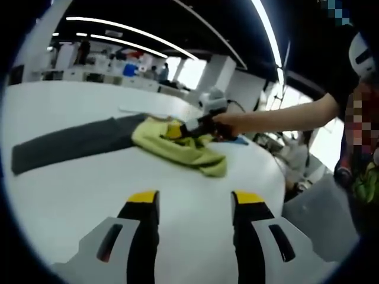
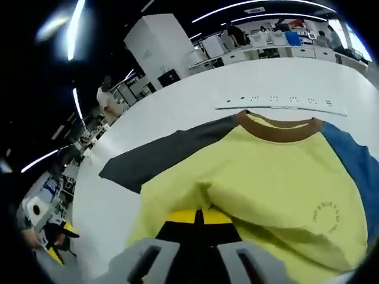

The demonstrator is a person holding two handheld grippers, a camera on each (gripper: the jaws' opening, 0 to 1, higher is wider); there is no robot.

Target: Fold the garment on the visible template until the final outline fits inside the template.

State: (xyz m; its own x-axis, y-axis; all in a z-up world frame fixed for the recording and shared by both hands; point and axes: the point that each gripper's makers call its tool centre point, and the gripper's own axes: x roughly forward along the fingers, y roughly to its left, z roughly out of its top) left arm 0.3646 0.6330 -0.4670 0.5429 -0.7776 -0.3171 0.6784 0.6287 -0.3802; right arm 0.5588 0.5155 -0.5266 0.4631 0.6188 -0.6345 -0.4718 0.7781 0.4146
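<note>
Garment (image 2: 254, 177) on desk (image 1: 177, 195) | my right hand-held gripper (image 2: 202, 214) pinching its yellow hem | my left hand-held gripper (image 1: 195, 198) spread, hovering

The left gripper (image 1: 195, 204) sits low in the left gripper view with its jaws wide apart, holding nothing. The right gripper (image 2: 202, 216) has its jaws pressed together on the shirt (image 2: 260, 183). A bare arm (image 1: 284, 118) reaches in from the right of the left gripper view.
</note>
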